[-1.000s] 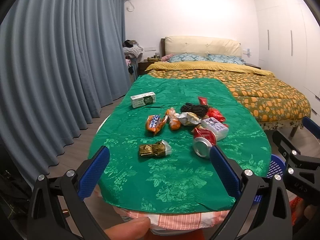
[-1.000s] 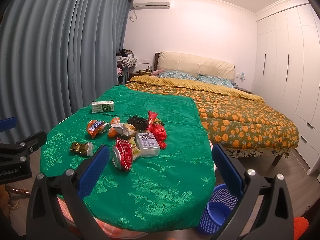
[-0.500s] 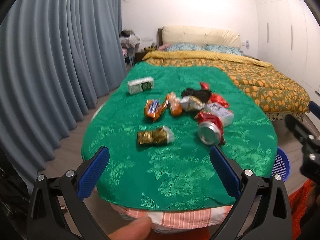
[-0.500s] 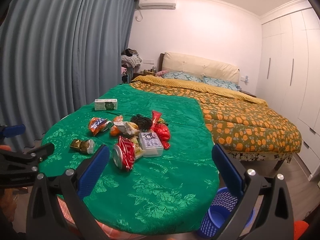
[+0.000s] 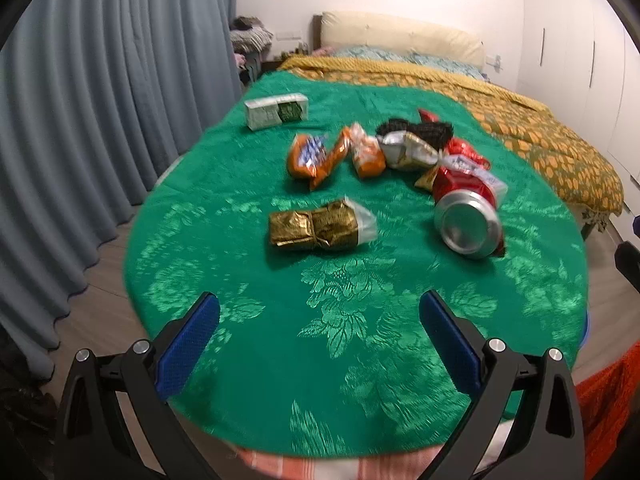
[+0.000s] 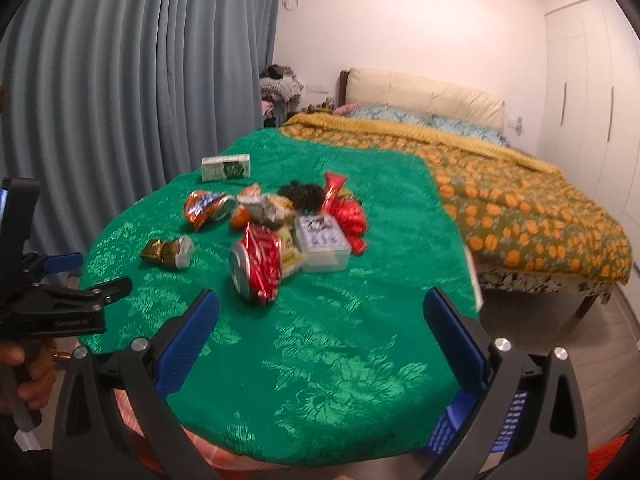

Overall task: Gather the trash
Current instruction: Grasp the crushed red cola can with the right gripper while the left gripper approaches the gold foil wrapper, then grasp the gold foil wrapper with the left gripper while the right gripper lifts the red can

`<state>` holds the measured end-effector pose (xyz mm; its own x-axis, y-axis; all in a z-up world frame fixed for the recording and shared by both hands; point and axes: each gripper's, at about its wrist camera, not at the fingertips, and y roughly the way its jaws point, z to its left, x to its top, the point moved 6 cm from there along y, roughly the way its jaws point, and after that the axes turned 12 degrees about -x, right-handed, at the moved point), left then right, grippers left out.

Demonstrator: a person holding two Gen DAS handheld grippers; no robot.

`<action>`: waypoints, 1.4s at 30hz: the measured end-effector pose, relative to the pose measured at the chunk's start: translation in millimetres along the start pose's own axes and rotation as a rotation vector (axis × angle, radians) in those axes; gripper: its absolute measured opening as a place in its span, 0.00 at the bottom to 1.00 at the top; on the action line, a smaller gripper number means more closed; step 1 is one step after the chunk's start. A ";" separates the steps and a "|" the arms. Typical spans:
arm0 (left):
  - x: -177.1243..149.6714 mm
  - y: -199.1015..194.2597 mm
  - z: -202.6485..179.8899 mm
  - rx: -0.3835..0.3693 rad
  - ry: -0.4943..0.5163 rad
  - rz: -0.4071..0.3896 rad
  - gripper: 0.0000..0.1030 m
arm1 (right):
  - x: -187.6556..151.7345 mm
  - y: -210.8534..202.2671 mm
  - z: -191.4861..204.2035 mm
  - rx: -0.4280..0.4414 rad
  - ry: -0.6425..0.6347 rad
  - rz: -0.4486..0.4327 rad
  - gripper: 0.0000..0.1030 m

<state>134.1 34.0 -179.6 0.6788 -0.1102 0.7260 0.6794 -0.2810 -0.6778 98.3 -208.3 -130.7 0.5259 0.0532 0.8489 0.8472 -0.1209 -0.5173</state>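
Closer now to the gold wrapper (image 5: 316, 229), both hand-held grippers (left (image 5: 319, 322), right (image 6: 321, 320)) gape wide, empty, ready to grab.

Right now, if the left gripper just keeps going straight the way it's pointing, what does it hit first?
Probably the gold wrapper, lying apart from the pile. The left gripper is open over the green tablecloth, with only bare cloth before that wrapper. The crushed red can sits off to the right. Depth is uncertain.
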 end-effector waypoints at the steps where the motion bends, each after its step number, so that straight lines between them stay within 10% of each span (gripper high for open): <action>1: -0.4 8.8 1.3 -0.015 0.000 0.013 0.96 | -2.6 6.8 2.5 0.022 0.001 0.017 0.95; 16: -4.9 72.9 17.9 -0.070 0.028 0.135 0.96 | 7.7 117.6 68.2 0.358 -0.035 0.271 0.95; 21: -0.3 70.6 21.3 -0.123 0.050 0.198 0.96 | 9.1 141.8 79.5 0.370 -0.033 0.335 0.87; 26: 32.4 62.9 42.5 -0.241 0.075 0.151 0.96 | 11.6 143.6 76.1 0.366 -0.036 0.332 0.48; 33: 51.3 93.3 41.0 -0.333 0.305 0.218 0.96 | 8.7 112.6 52.7 0.364 -0.037 0.314 0.45; 42: 48.4 127.2 25.9 -0.426 0.318 0.280 0.96 | -16.2 90.0 19.2 0.353 -0.033 0.367 0.45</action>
<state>260.6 17.6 -233.7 0.6544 -0.4971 0.5698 0.2702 -0.5501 -0.7902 167.5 -201.0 -193.1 0.7910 0.1020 0.6032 0.5766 0.2050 -0.7909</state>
